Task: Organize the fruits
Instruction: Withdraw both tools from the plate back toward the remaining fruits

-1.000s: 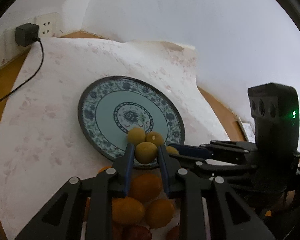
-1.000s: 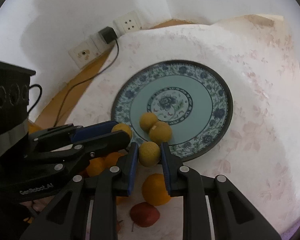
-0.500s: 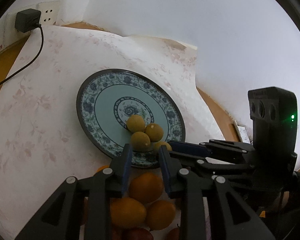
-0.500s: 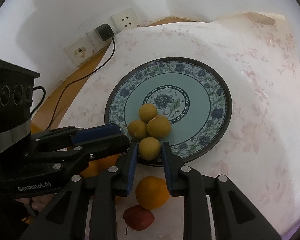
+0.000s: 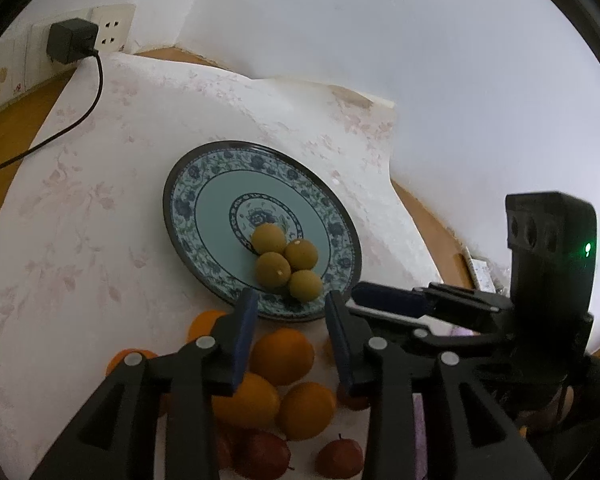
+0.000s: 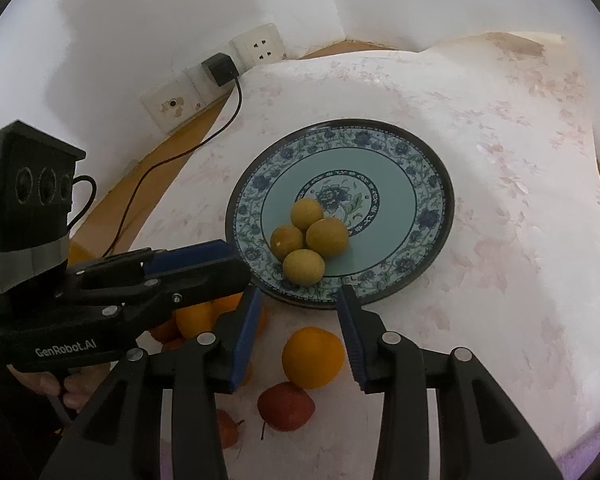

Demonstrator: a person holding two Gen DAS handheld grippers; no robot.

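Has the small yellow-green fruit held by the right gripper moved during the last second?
Yes. The small yellow-green fruit moved from outside the blue patterned plate's near rim onto it; the right gripper is open.

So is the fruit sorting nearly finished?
Partly. Four small yellow-green round fruits sit clustered on the blue floral plate. Nothing is in hand: the left gripper and right gripper are both open, with nothing between their fingers. Left on the pale floral tablecloth: round oranges and small red fruits, several of each.
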